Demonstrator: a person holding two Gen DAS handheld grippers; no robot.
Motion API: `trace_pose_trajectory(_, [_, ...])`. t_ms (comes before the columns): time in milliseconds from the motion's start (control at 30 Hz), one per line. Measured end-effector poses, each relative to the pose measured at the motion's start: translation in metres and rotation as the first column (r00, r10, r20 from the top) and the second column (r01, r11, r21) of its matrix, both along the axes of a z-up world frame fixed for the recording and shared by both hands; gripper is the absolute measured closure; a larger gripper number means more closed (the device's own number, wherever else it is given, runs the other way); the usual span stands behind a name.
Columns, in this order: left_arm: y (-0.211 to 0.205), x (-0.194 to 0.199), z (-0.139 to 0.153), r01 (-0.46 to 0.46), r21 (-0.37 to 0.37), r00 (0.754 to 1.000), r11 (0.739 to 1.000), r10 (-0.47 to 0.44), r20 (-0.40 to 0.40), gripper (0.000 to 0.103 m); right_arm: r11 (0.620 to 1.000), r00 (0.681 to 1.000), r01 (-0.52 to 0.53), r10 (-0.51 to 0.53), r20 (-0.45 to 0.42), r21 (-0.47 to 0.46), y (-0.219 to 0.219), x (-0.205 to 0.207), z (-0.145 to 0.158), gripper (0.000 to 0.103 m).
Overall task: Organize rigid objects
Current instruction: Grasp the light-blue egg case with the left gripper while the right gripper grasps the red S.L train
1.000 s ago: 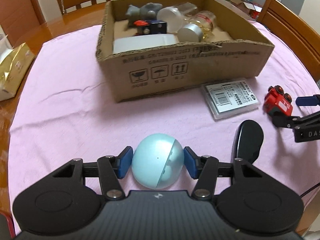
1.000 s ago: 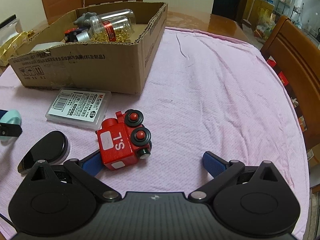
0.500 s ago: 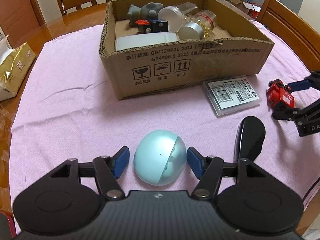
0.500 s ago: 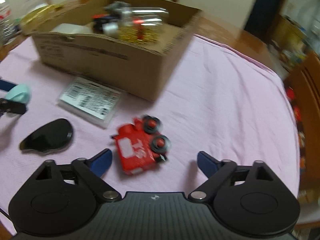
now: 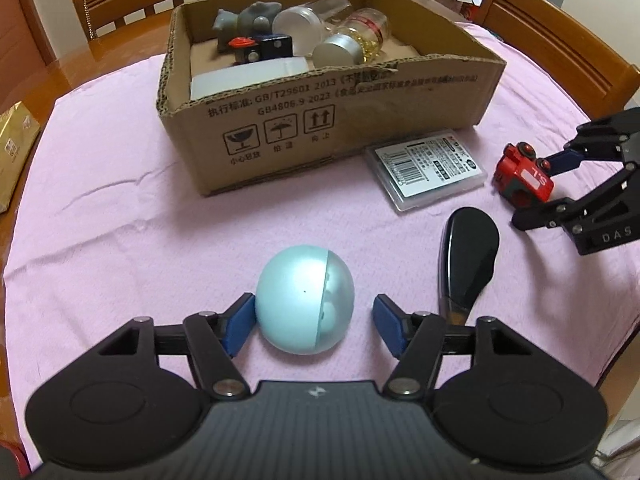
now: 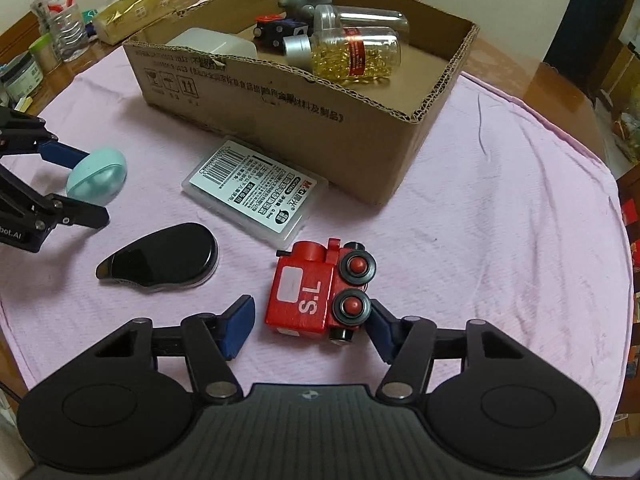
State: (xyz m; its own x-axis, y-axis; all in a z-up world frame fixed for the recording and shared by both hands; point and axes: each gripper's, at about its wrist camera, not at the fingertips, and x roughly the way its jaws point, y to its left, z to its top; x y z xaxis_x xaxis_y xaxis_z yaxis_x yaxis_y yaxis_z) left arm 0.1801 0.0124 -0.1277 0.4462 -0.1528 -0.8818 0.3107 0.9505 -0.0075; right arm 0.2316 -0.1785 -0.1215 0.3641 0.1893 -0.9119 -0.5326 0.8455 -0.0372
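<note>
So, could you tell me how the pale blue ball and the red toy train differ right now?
The pale blue ball is round, smooth and plain; the red toy train is blocky, with black wheels and "S.L" lettering, tipped on its side. Both rest on the pink cloth, each between an open gripper's fingers.

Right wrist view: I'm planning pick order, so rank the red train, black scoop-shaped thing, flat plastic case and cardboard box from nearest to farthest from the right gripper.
1. Red train: between the open fingers of the right gripper.
2. Black scoop-shaped thing: to the left, on the cloth.
3. Flat plastic case: ahead, slightly left, by the box.
4. Cardboard box: farthest, behind the case.
</note>
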Motion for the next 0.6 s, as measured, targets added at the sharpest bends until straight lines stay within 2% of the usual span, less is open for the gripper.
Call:
trace_pose_trajectory(100, [0.003, 0.004, 0.0, 0.016, 0.009, 1.0, 1.0, -0.016, 0.004, 0.045, 0.999, 1.0, 0.029, -0.029, 0.0, 0.025, -0.001, 0.003, 0.0, 0.037])
trace_pose_trajectory(300, [0.004, 0.009, -0.001, 0.103, 0.02, 0.995, 0.994, -0.103, -0.005, 0.045, 0.999, 0.999, 0.029, -0.03, 0.018, 0.019, 0.0, 0.005, -0.001, 0.037])
trace_pose_trajectory(600, [-0.001, 0.011, 0.0, 0.12, 0.022, 0.993, 0.992, -0.12, -0.005, 0.048, 0.999, 0.998, 0.046, -0.047, 0.036, 0.015, 0.003, 0.005, -0.003, 0.04])
